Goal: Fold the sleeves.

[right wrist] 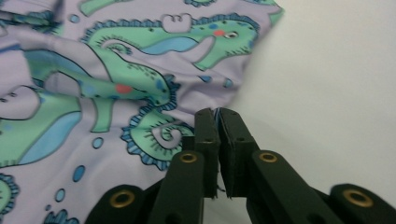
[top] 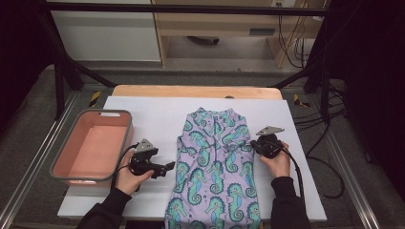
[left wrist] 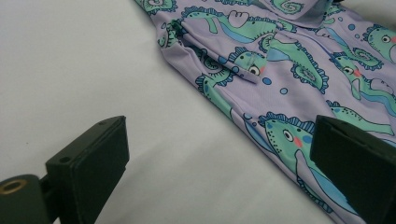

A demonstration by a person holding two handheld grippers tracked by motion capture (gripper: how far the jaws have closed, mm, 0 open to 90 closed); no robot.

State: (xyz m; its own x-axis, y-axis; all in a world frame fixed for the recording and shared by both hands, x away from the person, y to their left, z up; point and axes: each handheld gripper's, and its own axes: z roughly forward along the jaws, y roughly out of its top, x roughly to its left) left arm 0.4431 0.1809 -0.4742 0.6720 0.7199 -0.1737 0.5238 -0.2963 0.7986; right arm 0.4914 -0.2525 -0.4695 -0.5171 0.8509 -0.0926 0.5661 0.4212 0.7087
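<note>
White surface fills mid frame in the high view, on a wooden top. The purple seahorse-print garment lies flat at center, long axis running top to bottom of the frame, collar at the upper end, lower hem running off the bottom edge. A grey-rimmed pink bin sits at the left, well apart from the garment. The right hand-held gripper is at the garment's right edge, about mid-length, near the sleeve; in the right gripper view its jaws are pressed together with a thin sliver of the fabric edge pinched between the tips, so it grips the garment's right side. The left hand-held gripper sits just beside the garment's left edge, pointing right toward it; in the left gripper view its jaws are spread wide, with bare surface between them and the cloth edge lying ahead and to the right, the far pad over fabric but not pressing it. Key relation: the garment lies right of the left gripper, just short of contact, and its edge runs parallel to the long axis. Likely next, the left gripper goes in to take the left edge, matching the right pinch, for a fold or lift.
</note>
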